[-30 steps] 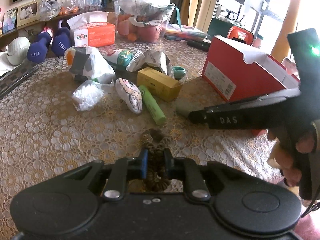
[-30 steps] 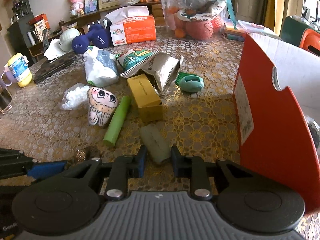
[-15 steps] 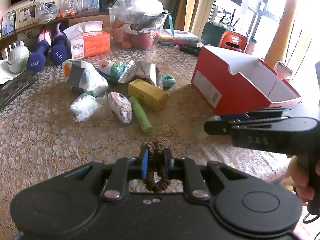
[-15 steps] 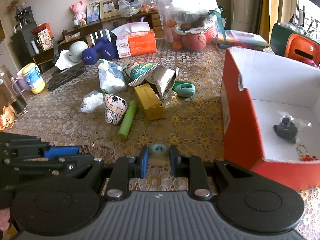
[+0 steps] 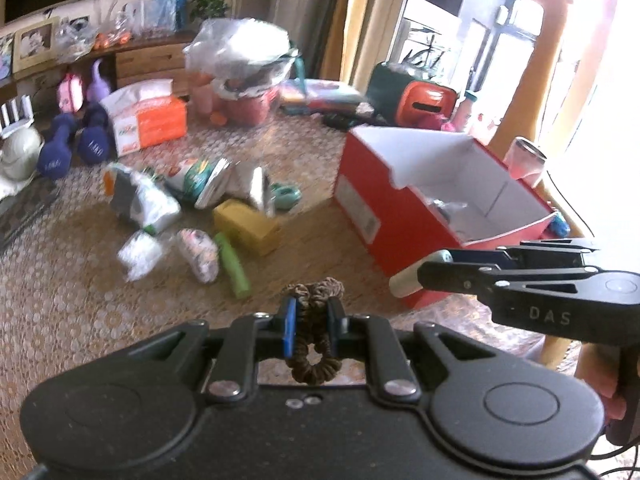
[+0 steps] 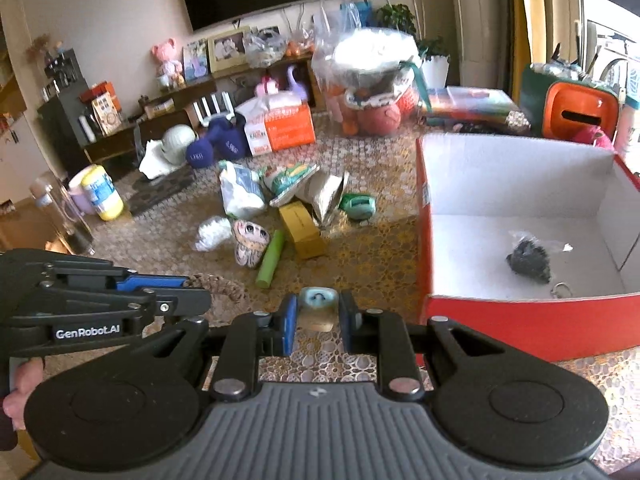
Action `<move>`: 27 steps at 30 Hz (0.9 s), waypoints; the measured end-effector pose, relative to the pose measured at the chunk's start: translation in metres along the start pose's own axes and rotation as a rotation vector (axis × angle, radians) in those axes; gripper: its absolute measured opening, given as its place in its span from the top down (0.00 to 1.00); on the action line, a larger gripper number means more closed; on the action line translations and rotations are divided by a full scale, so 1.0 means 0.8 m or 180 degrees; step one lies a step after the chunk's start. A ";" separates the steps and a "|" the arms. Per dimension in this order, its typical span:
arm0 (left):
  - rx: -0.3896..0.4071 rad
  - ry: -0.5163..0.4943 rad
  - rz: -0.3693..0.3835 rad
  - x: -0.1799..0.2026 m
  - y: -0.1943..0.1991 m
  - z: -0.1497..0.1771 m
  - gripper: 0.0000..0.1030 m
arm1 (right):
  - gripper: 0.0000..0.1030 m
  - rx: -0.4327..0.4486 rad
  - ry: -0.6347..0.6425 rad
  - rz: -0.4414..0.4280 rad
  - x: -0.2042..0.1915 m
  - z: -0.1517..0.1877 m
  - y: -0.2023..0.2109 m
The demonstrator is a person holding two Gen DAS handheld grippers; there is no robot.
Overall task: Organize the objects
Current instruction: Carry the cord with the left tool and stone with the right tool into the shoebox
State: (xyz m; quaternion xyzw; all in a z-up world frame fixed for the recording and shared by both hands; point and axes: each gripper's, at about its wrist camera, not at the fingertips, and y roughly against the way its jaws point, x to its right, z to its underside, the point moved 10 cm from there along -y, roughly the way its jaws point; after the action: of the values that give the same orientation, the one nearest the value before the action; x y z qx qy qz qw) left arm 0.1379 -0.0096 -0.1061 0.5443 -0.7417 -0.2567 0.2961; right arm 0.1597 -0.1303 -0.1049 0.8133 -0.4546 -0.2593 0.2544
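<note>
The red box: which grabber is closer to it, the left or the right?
Right. The right gripper, shut on a small pale case, is just beside the red box. The left gripper, shut on a brown scrunchie, is farther away.

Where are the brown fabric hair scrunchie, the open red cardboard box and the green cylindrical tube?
brown fabric hair scrunchie (image 5: pixel 313 367), left wrist view, lower loop.
open red cardboard box (image 6: pixel 532 322), right wrist view, near wall.
green cylindrical tube (image 6: pixel 271 258), right wrist view, mid-length.
</note>
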 end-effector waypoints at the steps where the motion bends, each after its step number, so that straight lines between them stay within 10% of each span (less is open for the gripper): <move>1: 0.0009 -0.0018 0.0006 0.005 0.002 -0.004 0.87 | 0.80 0.0031 -0.0002 0.0003 0.003 -0.003 0.008; 27: -0.0025 -0.0516 0.0151 0.162 -0.072 -0.117 0.87 | 0.80 0.0524 -0.0475 0.0712 0.218 -0.078 0.099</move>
State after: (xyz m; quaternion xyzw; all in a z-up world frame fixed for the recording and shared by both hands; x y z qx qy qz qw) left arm 0.2128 -0.1550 -0.0614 0.5029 -0.7749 -0.2958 0.2432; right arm 0.2315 -0.3075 -0.0410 0.7541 -0.5797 -0.2509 0.1797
